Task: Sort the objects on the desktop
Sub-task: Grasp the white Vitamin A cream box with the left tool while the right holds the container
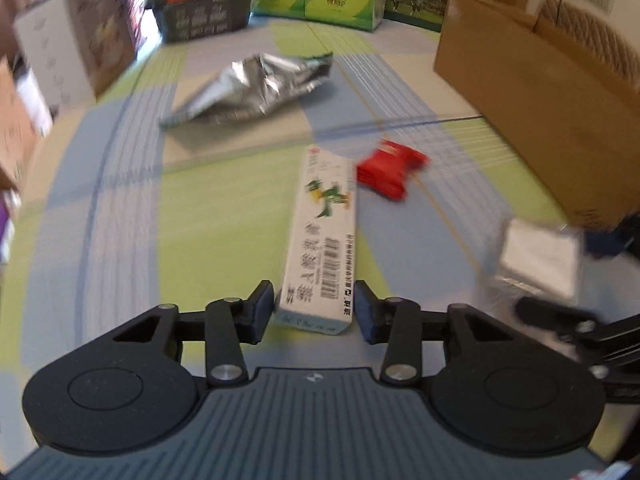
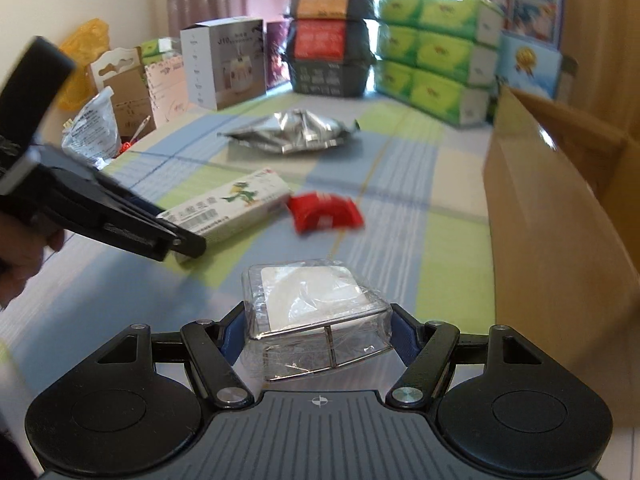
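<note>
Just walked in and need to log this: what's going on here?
A person is sorting table clutter with two handheld grippers. The left gripper straddles the near end of a long white box, apparently not yet clamped. The right gripper holds a clear wrapped packet. A red packet and foil bag lie untouched beside the cardboard box.

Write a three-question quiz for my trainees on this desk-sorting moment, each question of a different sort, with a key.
1. True or false: the left gripper has its jaws on either side of the near end of the long white box.
2. The right gripper holds: A) the red packet B) the clear-wrapped wire holder C) the silver foil bag
3. Fill in: the tall brown ____ box stands at the table's right.

Key: 1 true; 2 B; 3 cardboard.
</note>
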`<state>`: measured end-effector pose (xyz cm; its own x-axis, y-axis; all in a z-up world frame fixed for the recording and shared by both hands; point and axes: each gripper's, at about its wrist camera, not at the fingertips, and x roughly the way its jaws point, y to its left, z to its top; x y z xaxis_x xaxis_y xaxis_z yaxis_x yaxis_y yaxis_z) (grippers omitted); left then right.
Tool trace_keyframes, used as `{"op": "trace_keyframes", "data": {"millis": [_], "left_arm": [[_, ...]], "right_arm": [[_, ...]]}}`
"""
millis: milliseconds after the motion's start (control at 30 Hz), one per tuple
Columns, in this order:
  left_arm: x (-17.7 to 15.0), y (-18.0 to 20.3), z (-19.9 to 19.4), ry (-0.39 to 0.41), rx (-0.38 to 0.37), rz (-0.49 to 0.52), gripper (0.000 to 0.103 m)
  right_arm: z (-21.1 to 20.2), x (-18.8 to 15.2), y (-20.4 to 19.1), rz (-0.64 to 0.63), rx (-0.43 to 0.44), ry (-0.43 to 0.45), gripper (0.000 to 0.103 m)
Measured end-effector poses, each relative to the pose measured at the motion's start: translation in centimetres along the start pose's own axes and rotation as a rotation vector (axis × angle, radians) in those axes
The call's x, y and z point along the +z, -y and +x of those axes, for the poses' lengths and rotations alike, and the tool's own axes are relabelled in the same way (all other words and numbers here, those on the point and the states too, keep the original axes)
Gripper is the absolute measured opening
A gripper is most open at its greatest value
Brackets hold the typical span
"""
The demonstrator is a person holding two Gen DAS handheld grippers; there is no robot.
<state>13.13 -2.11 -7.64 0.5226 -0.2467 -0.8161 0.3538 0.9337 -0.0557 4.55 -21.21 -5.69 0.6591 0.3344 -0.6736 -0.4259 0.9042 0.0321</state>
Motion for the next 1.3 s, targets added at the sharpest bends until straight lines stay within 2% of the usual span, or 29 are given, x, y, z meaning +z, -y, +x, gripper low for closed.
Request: {"op": "trace_keyframes", "data": {"millis": [100,167,233,367,433,600,700,733,767,833,967,1100,1133,1300], "left_arm": [[-2.4,1.0,-1.3,-0.004,-0.041,-0.080,0.036],[-3.8,2.0,-2.0,0.013,-0.020,-0.088,0.041],[-4.6,2.8,-2.5,0.040,0.009,-0.056,0.044],[-4.9,3.6,-2.6,0.087,0.067,0.007,0.051],[-4.6,3.3,-2.7,0.116,0.091,0.001,0.054],[-3.8,2.8,-2.1,0.150,0.086,-0.039,0.061],[-3.2,3.3,-1.2,0.150,0.088,-0.013,0.061],[-3.2,3.5,-0.9,0.151,0.092,-0.001,0.061],[-3.1,3.8,-0.7,0.155,0.098,0.014,0.061],[-2.8,4.1,-0.2,0.160,0.109,0.043,0.061],[-2.6,4.5,0.4,0.164,0.134,0.073,0.060],[-2.3,4.2,0.9,0.162,0.154,0.045,0.059],[-2.3,4.0,1.0,0.159,0.155,0.037,0.054],[-1.9,3.6,1.3,0.162,0.155,0.025,0.045]], "right_arm": [[-1.4,-1.5,0.0,0.045,0.010,0.008,0.068],[-2.1,-2.4,0.2,0.071,0.018,0.034,0.069],[-2.5,-3.1,0.3,0.077,0.013,0.063,0.069],[-2.5,-4.1,0.1,0.044,-0.001,0.089,0.075],[-2.1,-4.3,-0.2,0.020,-0.008,0.090,0.081],[-1.2,-4.9,-0.4,-0.050,-0.032,0.085,0.082],[-0.8,-5.2,0.2,-0.027,-0.030,0.075,0.082],[-0.8,-5.2,0.3,-0.020,-0.032,0.078,0.079],[-0.7,-5.2,0.4,-0.013,-0.029,0.078,0.069],[-0.7,-5.1,0.6,0.009,-0.028,0.082,0.067],[-0.8,-4.9,0.7,0.024,-0.021,0.086,0.066],[-0.7,-4.8,0.7,0.031,-0.019,0.088,0.066],[-0.7,-4.8,0.7,0.032,-0.019,0.088,0.066],[-0.8,-4.9,0.7,0.038,-0.017,0.092,0.066]]}}
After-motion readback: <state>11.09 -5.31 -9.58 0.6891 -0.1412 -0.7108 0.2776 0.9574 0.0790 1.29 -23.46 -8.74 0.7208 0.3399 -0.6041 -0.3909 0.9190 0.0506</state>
